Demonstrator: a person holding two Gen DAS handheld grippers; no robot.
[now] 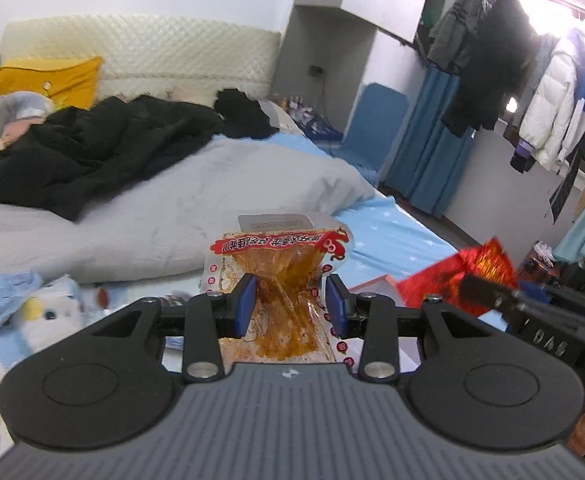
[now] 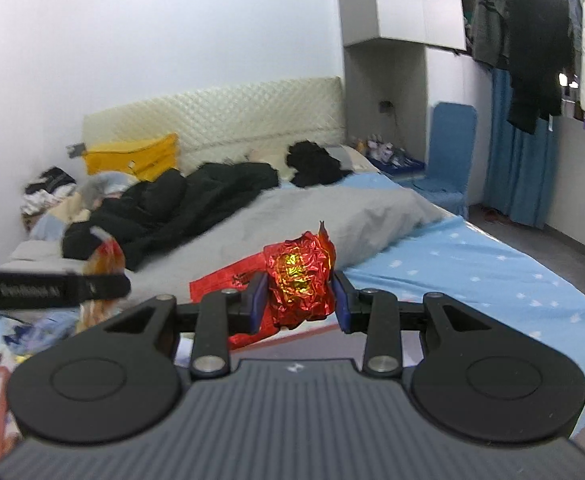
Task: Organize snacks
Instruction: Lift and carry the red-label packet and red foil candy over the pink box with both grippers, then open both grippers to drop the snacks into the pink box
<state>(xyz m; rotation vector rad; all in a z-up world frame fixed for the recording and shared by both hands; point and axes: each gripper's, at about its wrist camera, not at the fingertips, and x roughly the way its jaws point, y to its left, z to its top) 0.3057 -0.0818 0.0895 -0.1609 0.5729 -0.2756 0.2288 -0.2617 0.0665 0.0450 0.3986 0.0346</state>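
Orange-tinted clear film identifies the snack packet [image 1: 282, 280] pinched at its waist by the left gripper [image 1: 291, 307]; the film bunches between the blue pads [image 1: 245, 304], which indicates a firm clamp rather than a loose rest. Its red printed band and grey label stand upright above the fingers, so the packet is carried by its middle, well clear of the bed [image 1: 392, 236].

Crinkled red foil marks the second snack [image 2: 300, 280], clamped between the pads of the right gripper [image 2: 301, 300]. It too is held aloft, over the blue star-print sheet [image 2: 472, 264].

Both tools point forward across the bed toward the headboard [image 2: 212, 120], roughly level and side by side; each shows at the edge of the other's view. A pink-edged box [image 1: 376, 286] lies just below and between them. Judgement: both items are in transit, and the box is a likely destination, though its contents are hidden.
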